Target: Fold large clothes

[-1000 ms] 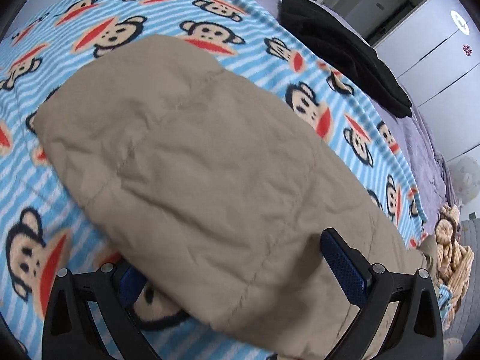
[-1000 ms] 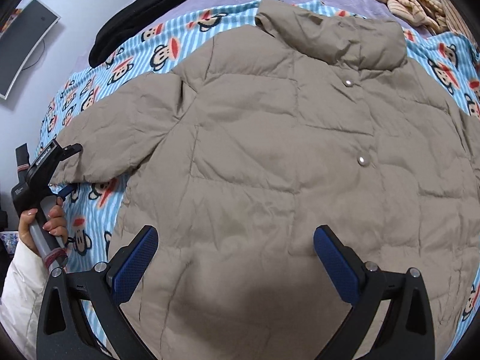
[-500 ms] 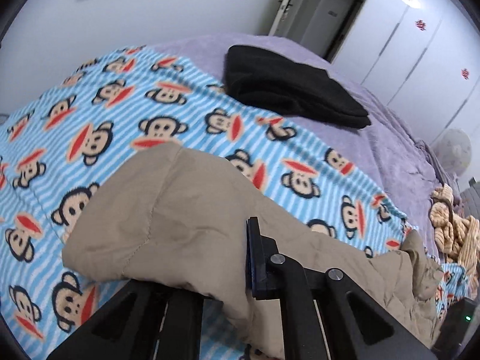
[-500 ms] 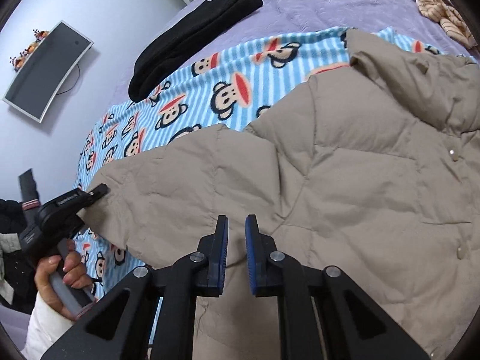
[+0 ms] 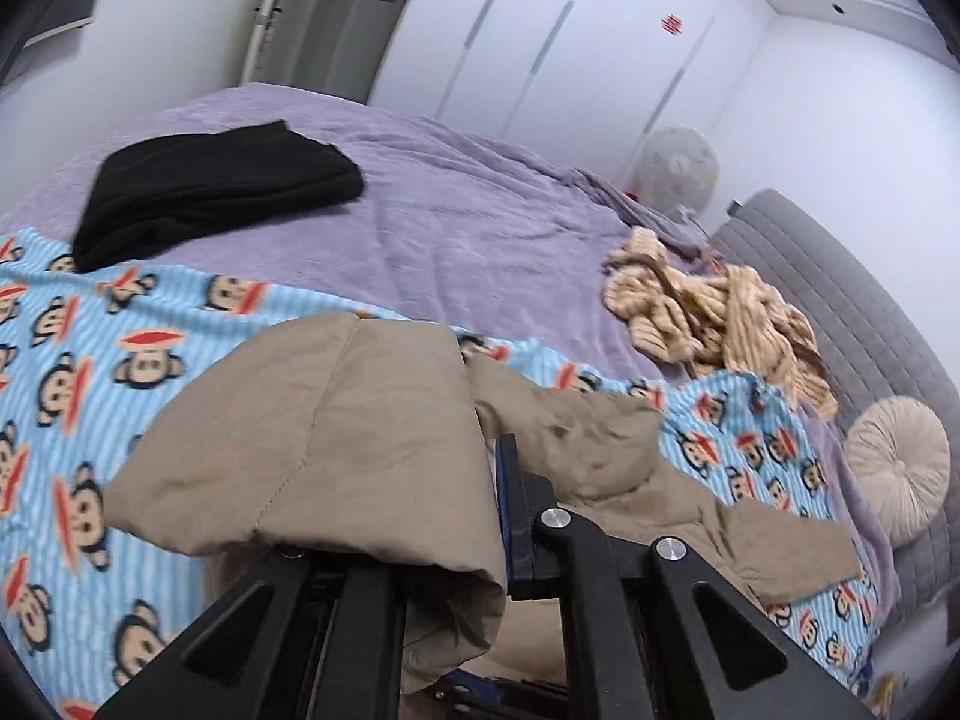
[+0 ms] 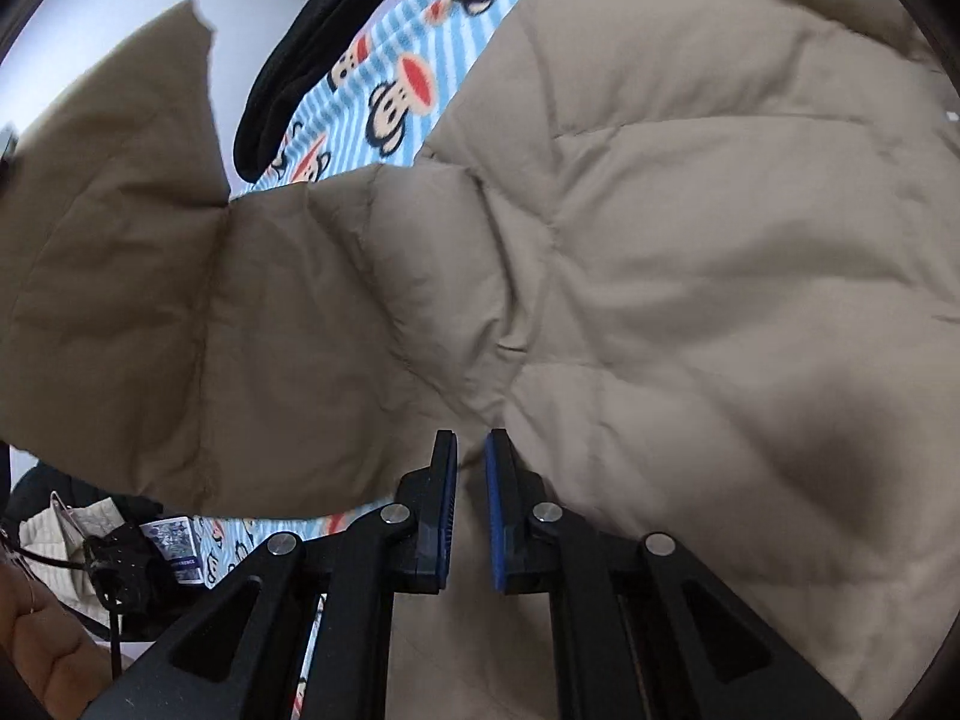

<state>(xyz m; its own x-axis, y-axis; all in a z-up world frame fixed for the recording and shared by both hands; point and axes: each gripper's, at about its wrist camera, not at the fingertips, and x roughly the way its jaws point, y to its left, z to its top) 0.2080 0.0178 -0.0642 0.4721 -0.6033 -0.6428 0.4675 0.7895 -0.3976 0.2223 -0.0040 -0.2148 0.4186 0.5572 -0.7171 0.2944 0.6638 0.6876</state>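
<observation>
Left wrist: jacket sleeve (image 5: 336,438) clamped in left tool (image 5: 501,516), lifted off blanket (image 5: 90,360)

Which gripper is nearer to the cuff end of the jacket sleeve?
Left. The left gripper is clamped on the beige sleeve near its cuff, lifting it. The right gripper pinches the jacket by the underarm, further along the sleeve.

The left gripper (image 5: 489,516) points downward with its jaws clamped on a fold of the jacket (image 5: 336,438), lifted off the bed. The right gripper (image 6: 471,480), also tilted down, has its jaws nearly together over the jacket.
</observation>
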